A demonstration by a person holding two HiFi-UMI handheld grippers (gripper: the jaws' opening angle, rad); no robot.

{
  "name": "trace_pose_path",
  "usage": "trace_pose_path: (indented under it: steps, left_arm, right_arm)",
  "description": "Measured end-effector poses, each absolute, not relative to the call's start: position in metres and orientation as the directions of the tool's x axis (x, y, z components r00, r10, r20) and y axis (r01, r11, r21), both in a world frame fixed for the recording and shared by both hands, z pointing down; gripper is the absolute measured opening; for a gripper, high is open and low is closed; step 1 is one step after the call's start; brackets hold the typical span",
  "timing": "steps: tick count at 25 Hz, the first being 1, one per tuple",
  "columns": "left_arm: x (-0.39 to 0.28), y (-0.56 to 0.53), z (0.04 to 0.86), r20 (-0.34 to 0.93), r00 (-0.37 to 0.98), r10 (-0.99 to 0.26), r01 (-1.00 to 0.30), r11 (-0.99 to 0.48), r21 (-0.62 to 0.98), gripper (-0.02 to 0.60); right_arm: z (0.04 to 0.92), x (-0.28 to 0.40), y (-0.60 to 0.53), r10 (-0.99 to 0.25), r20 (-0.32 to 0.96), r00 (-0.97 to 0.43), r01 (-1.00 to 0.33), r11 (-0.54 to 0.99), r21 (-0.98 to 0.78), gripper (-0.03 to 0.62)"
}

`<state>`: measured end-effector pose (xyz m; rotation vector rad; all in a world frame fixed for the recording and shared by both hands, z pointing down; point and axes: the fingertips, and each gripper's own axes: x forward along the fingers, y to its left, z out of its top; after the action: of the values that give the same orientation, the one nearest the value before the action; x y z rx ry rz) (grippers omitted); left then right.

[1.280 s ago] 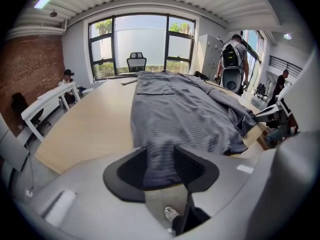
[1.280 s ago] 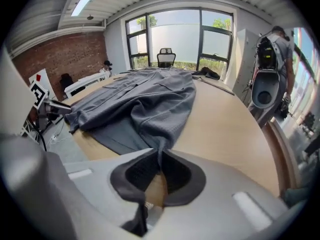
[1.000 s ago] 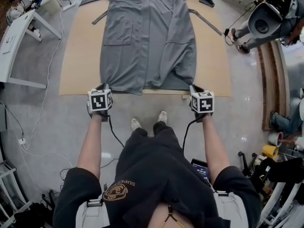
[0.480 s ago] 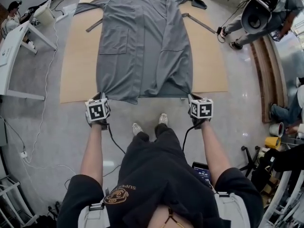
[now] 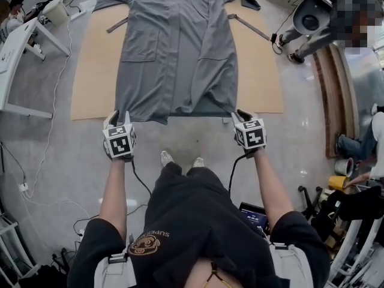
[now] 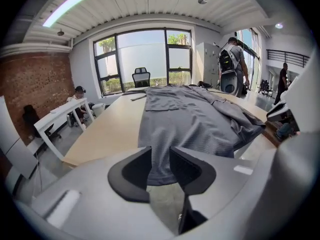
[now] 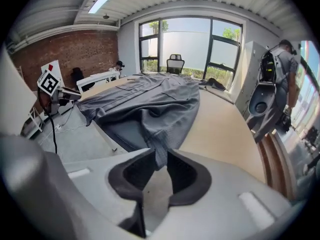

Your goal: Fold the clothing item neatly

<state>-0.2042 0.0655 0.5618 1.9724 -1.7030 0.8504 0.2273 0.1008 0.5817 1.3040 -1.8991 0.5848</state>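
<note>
On the tan board laid over the grey floor, the grey robe lies flat and face up, its front open, its pockets showing and its sleeves spread toward the far corners, with the collar farthest from the person. Its hem reaches the board's near edge. A loose grey strip lies on the board beside the robe's right sleeve. The left gripper sits at the hem's left corner and the right gripper at its right corner, both just off the board's near edge and above the floor. In the left gripper view the jaws stand well apart, having just been opening; the hem shows through the gap, but the pads do not press on it, so this gripper is released. In the right gripper view the jaws have also just been opening and stand a little apart; a narrow tongue of cloth runs to the mouth of the gap, with bare floor visible lower between the pads, and no grip on it shows. A white table stands off the board's left side.
</note>
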Motion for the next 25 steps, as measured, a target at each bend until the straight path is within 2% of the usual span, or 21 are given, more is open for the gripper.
trace_pose_path:
  steps: [3,5,9,11,19,20,21,22,25]
  left_arm:
    - [-0.172,0.067,0.543,0.636,0.113,-0.763,-0.966,-0.234,-0.108,0.123]
    - [-0.135,0.067,0.537,0.629,0.189,-0.754,-0.944,-0.316,-0.095,0.123]
    - [-0.048,0.076,0.54,0.645,0.39,-0.657,-0.859,-0.512,-0.002,0.127]
    - [-0.014,0.081,0.546,0.664,0.459,-0.59,-0.808,-0.588,0.036,0.154]
    - [0.02,0.071,0.58,0.744,0.473,-0.473,-0.769,-0.633,0.087,0.166]
    - [0.021,0.071,0.584,0.761,0.471,-0.447,-0.766,-0.634,0.103,0.157]
    - [0.021,0.07,0.586,0.773,0.467,-0.429,-0.768,-0.63,0.115,0.072]
    - [0.02,0.068,0.586,0.779,0.461,-0.424,-0.774,-0.622,0.119,0.021]
    - [0.007,0.058,0.574,0.761,0.431,-0.485,-0.815,-0.571,0.097,0.018]
  right_arm:
    - [0.574,0.214,0.089,-0.599,0.761,-0.247,-0.901,0.431,0.046,0.064]
    - [0.576,0.199,0.079,-0.588,0.756,-0.287,-0.88,0.474,0.035,0.064]
    - [0.582,0.173,0.062,-0.564,0.757,-0.33,-0.845,0.533,0.029,0.064]
    - [0.587,0.163,0.054,-0.553,0.761,-0.338,-0.839,0.543,0.022,0.064]
    - [0.607,0.152,0.04,-0.526,0.778,-0.343,-0.84,0.543,-0.003,0.064]
    - [0.607,0.153,0.041,-0.523,0.781,-0.34,-0.839,0.544,-0.001,0.043]
    - [0.605,0.155,0.043,-0.523,0.783,-0.337,-0.837,0.547,0.005,0.017]
    - [0.6,0.157,0.045,-0.524,0.783,-0.336,-0.835,0.551,0.01,0.014]
    - [0.584,0.169,0.055,-0.529,0.772,-0.352,-0.819,0.573,0.019,0.014]
